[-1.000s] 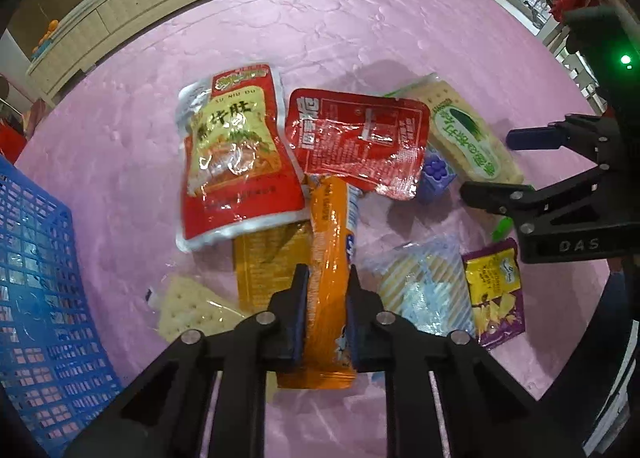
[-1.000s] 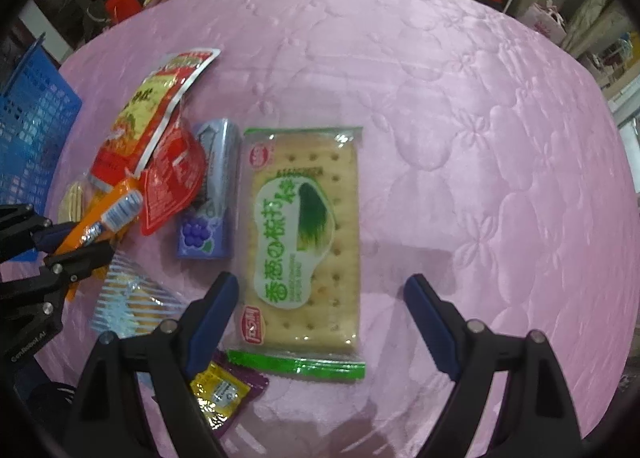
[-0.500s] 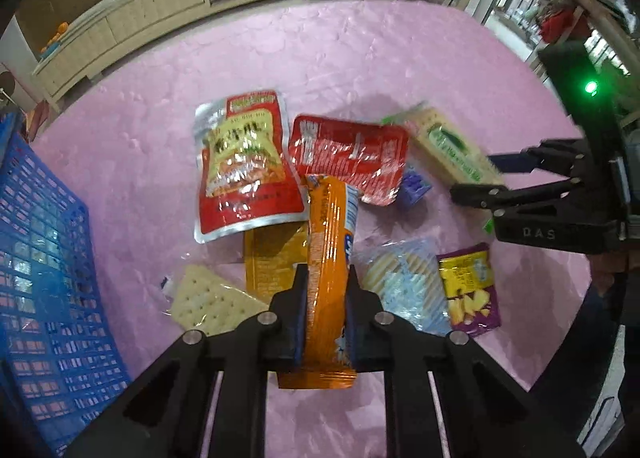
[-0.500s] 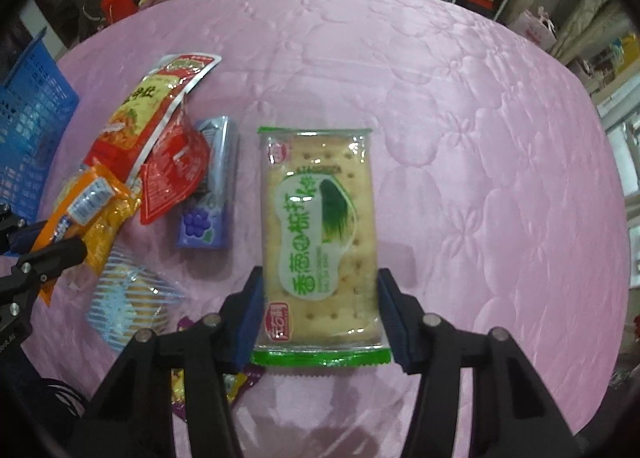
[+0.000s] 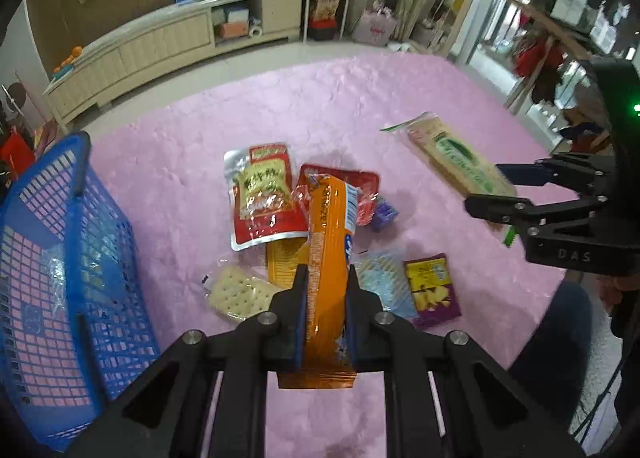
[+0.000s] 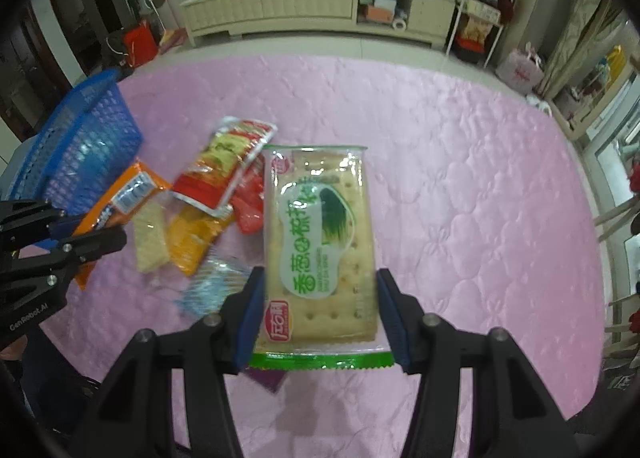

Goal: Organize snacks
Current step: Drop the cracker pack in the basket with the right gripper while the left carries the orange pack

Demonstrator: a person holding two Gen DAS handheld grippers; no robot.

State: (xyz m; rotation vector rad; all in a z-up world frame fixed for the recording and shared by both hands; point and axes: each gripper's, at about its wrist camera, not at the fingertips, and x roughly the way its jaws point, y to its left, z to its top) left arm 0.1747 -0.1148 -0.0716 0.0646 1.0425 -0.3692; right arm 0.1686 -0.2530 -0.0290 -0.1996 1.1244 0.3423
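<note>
Pink cloth covered the counter (image 5: 360,106). The left gripper (image 5: 325,310) had its jaws clamped on a long orange snack pack (image 5: 329,258), held up above the pile. The right gripper (image 6: 320,310) had its jaws clamped on the sides of a green cracker pack (image 6: 320,242), also lifted off the cloth. A red pouch (image 5: 260,194), a purple chip bag (image 5: 432,286) and a clear cracker pack (image 5: 240,294) lay close together below. A blue basket (image 5: 76,242) stood at the left edge of the counter.
</note>
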